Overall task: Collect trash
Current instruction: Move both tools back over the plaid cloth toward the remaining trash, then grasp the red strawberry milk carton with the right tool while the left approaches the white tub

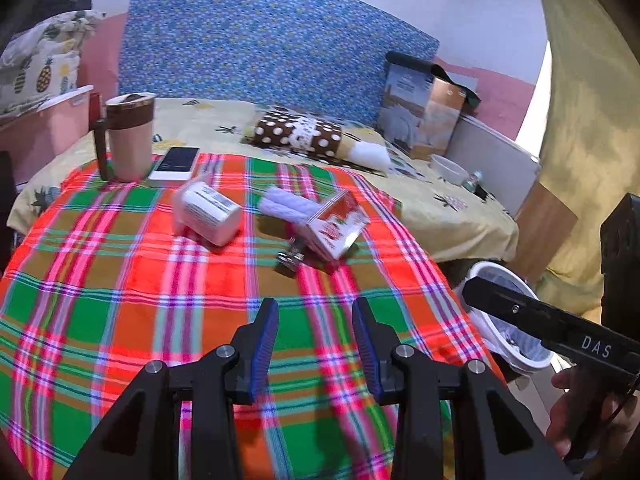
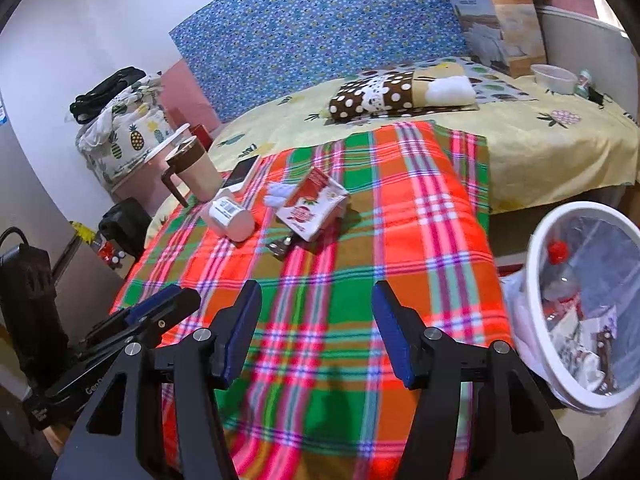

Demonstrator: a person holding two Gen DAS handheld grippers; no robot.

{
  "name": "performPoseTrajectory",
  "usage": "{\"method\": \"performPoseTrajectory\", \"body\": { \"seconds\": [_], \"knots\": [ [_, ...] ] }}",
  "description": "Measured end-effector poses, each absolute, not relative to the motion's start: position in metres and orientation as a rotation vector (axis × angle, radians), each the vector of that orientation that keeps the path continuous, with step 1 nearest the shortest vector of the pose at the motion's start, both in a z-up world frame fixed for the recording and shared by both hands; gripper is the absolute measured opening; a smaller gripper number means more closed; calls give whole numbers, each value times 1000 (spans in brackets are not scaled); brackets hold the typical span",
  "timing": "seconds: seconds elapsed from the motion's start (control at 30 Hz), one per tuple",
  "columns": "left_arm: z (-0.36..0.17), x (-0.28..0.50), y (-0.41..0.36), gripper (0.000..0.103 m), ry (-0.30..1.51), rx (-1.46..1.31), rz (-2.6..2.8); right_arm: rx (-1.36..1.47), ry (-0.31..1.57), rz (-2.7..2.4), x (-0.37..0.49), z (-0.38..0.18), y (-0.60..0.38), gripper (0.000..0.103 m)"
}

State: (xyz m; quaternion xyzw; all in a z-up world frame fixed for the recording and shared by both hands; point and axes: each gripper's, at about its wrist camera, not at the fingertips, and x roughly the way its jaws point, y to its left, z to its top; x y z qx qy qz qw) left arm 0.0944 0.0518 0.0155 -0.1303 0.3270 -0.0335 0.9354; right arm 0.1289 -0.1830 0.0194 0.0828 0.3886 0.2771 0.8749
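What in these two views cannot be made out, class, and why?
- Small shiny item: left wrist view, half under the carton, blurred.
- Tub label: both views, print too small.
- Bin contents: right wrist view, jumbled behind its liner; only a red cap is clear. Left wrist view: right gripper crosses the bin.
- Phone screen: dark, partly behind the mug in the right wrist view.

Bright, even indoor light, soft shadows, slight motion blur, strong fisheye bending and dark corners.
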Motion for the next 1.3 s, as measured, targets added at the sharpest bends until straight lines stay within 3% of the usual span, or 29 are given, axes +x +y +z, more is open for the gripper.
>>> {"method": "performPoseTrajectory", "body": {
  "seconds": [0.57, 0.9, 1.3],
  "knots": [
    [12, 132, 111, 38, 648, -315, -1, 337, 934, 584, 187, -8, -140, 69],
    [0, 142, 129, 38, 662, -358, 0, 438, 953, 546, 206, -13, -129, 69],
    [-5, 152, 137, 38, 676, -376, 3, 369, 995, 463, 222, -21, -118, 68]
  ]
}}
